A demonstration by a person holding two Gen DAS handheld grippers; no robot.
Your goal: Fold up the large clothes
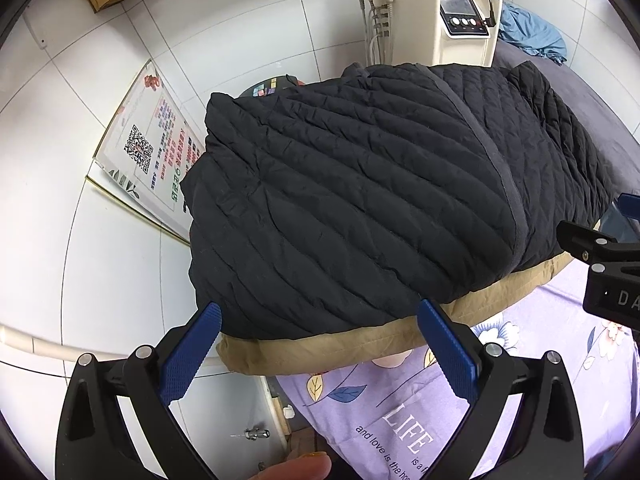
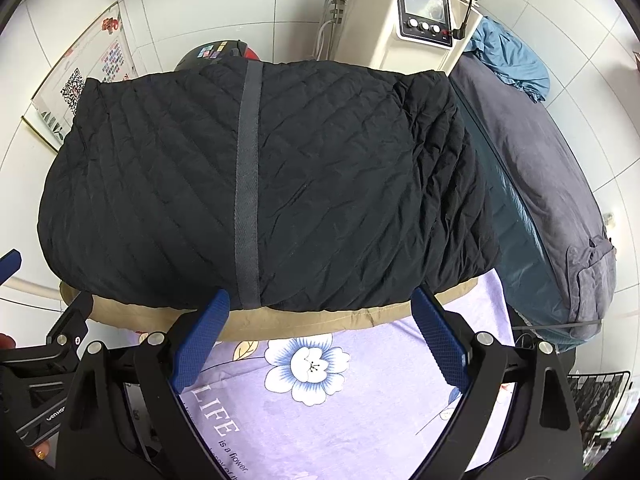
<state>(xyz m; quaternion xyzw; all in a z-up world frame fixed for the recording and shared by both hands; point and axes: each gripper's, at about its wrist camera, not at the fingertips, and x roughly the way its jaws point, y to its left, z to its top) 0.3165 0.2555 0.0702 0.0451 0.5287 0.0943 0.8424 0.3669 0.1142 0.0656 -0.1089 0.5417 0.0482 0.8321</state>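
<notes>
A black quilted jacket (image 1: 360, 200) (image 2: 260, 184) lies folded into a thick block on a tan garment (image 1: 320, 348) (image 2: 304, 322), whose edge shows along the near side. A grey band (image 2: 248, 184) runs across the jacket. My left gripper (image 1: 320, 316) stands open just short of the jacket's near left edge, nothing between its blue pads (image 1: 192, 356). My right gripper (image 2: 320, 300) is open too, its tips at the near edge of the pile. The right gripper's body (image 1: 608, 264) shows at the right of the left wrist view.
The pile rests on a lilac floral sheet (image 2: 340, 420). A dark grey and teal bedding roll (image 2: 552, 208) lies to the right. Behind stand a cream machine (image 1: 440, 24) and a QR-code poster (image 1: 152, 148) against the white tiled wall. A fingertip (image 1: 296, 468) shows at the bottom.
</notes>
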